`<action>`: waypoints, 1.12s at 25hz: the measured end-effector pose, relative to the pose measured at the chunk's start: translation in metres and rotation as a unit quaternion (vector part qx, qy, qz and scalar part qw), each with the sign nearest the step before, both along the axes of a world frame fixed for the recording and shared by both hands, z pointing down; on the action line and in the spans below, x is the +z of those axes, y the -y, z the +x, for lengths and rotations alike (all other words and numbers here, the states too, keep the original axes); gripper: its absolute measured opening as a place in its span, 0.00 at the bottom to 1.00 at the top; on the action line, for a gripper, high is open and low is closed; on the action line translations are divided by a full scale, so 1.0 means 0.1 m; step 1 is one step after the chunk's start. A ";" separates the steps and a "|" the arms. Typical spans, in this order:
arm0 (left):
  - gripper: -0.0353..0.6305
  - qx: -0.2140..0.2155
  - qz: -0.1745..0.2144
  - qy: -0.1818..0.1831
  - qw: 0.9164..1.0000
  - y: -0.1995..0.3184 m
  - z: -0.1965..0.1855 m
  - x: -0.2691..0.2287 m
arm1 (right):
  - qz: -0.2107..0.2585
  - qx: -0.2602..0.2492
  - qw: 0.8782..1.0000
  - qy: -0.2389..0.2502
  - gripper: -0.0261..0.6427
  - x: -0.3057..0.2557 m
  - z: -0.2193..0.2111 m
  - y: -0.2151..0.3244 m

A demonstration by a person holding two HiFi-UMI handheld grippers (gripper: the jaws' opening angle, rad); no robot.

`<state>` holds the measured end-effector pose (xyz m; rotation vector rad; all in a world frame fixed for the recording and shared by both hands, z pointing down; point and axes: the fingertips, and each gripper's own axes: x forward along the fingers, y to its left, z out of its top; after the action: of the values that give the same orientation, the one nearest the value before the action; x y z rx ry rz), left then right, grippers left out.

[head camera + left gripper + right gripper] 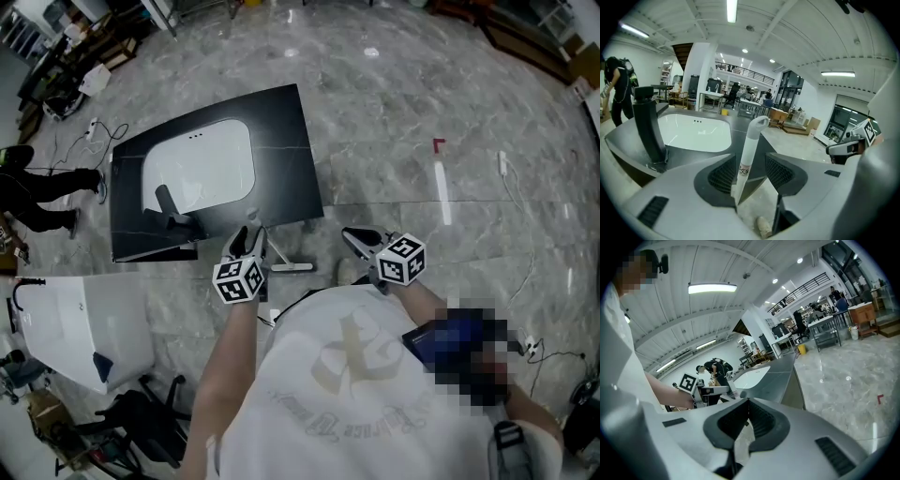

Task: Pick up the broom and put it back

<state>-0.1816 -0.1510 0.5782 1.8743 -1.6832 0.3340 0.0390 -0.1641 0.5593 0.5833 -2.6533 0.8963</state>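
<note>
**Broom handle (751, 140) between parted left jaws**

Your left gripper (749, 158) has its jaws spread wide on either side of the white handle, not clamped on it. The handle stands nearly upright, just in front of the dark counter (740, 123). Your right gripper (747, 403) has its jaws together, holding nothing.

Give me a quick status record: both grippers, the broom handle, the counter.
Counter: dark grey slab counter with white inset sink, directly ahead
Broom: white tubular handle with loop end, upright at the counter's edge
Left gripper: open, jaws either side of the handle, not clamping
Right gripper: shut, empty
</note>
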 end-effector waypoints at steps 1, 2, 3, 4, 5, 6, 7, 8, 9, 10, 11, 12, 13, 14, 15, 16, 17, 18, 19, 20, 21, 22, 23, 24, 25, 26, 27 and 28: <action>0.33 -0.001 -0.005 -0.003 1.000 0.04 -0.01 0.03 | -0.002 0.003 1.000 0.000 0.06 0.00 0.02 0.03; 0.35 -0.003 -0.011 -0.007 1.000 0.08 -0.01 0.06 | -0.004 0.004 1.000 0.000 0.06 0.01 0.04 0.06; 0.38 -0.005 -0.017 -0.010 1.000 0.12 -0.01 0.10 | -0.004 0.005 1.000 -0.001 0.06 0.02 0.05 0.08; 0.39 -0.008 -0.023 -0.009 1.000 0.15 -0.02 0.14 | -0.005 0.004 1.000 -0.001 0.06 0.02 0.07 0.10; 0.39 -0.013 -0.029 -0.004 1.000 0.17 -0.04 0.17 | -0.005 0.004 1.000 -0.001 0.06 0.03 0.08 0.12; 0.39 -0.017 -0.032 0.003 0.999 0.19 -0.06 0.20 | -0.006 0.003 1.000 -0.001 0.06 0.03 0.10 0.13; 0.38 -0.021 -0.035 0.007 0.999 0.20 -0.08 0.22 | -0.006 0.003 1.000 -0.001 0.06 0.03 0.12 0.15; 0.38 -0.023 -0.037 0.008 0.999 0.21 -0.09 0.24 | -0.007 0.004 1.000 -0.001 0.06 0.04 0.15 0.17; 0.38 -0.024 -0.038 0.007 0.999 0.22 -0.08 0.26 | -0.009 0.007 1.000 -0.002 0.06 0.05 0.19 0.19; 0.38 -0.024 -0.040 0.007 0.999 0.23 -0.08 0.28 | -0.010 0.009 1.000 -0.002 0.06 0.06 0.23 0.22; 0.38 -0.025 -0.041 0.007 0.999 0.24 -0.07 0.29 | -0.012 0.012 1.000 -0.003 0.06 0.07 0.27 0.26; 0.37 -0.027 -0.042 0.010 0.999 0.25 -0.07 0.30 | -0.014 0.015 1.000 -0.002 0.06 0.07 0.31 0.29; 0.33 -0.029 -0.042 0.012 0.999 0.26 -0.06 0.31 | -0.016 0.016 1.000 -0.001 0.06 0.07 0.34 0.32; 0.31 -0.031 -0.042 0.016 0.999 0.26 -0.05 0.30 | -0.017 0.016 1.000 0.000 0.06 0.07 0.37 0.34; 0.29 -0.031 -0.041 0.021 0.998 0.27 -0.04 0.30 | -0.018 0.015 1.000 0.001 0.06 0.07 0.39 0.35; 0.26 -0.031 -0.040 0.027 0.998 0.27 -0.02 0.29 | -0.019 0.013 1.000 0.002 0.06 0.08 0.41 0.36; 0.24 -0.032 -0.040 0.033 0.998 0.27 0.00 0.28 | -0.020 0.009 1.000 0.002 0.06 0.08 0.42 0.37; 0.24 -0.033 -0.040 0.038 0.998 0.26 0.02 0.27 | -0.021 0.006 1.000 0.003 0.06 0.09 0.44 0.37; 0.24 -0.035 -0.040 0.042 0.998 0.25 0.03 0.26 | -0.022 0.002 1.000 0.004 0.06 0.10 0.45 0.37; 0.23 -0.037 -0.040 0.045 0.998 0.23 0.04 0.26 | -0.023 -0.002 1.000 0.005 0.06 0.11 0.45 0.37; 0.23 -0.038 -0.039 0.049 0.997 0.21 0.05 0.25 | -0.025 -0.007 1.000 0.006 0.06 0.12 0.46 0.37; 0.23 -0.040 -0.039 0.052 0.997 0.18 0.06 0.25 | -0.026 -0.012 1.000 0.007 0.06 0.13 0.47 0.36; 0.23 -0.042 -0.040 0.055 0.997 0.14 0.07 0.24 | -0.027 -0.018 0.999 0.006 0.06 0.14 0.47 0.36; 0.23 -0.044 -0.040 0.058 0.997 0.11 0.09 0.24 | -0.026 -0.026 0.999 0.003 0.06 0.14 0.47 0.35; 0.23 -0.045 -0.040 0.060 0.996 0.07 0.10 0.22 | -0.023 -0.036 0.999 0.001 0.06 0.14 0.45 0.34; 0.23 -0.046 -0.040 0.063 0.996 0.04 0.13 0.21 | -0.020 -0.047 0.999 -0.001 0.06 0.13 0.43 0.33; 0.23 -0.046 -0.041 0.065 0.996 0.00 0.16 0.20 | -0.016 -0.058 0.998 0.000 0.06 0.12 0.41 0.31; 0.23 -0.045 -0.041 0.066 0.996 -0.04 0.19 0.18 | -0.015 -0.067 0.998 0.002 0.06 0.11 0.39 0.29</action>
<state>-0.1624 -0.1467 0.5965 1.7438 -1.8075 0.4924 0.0780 -0.1931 0.5699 0.3918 -2.6416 0.8975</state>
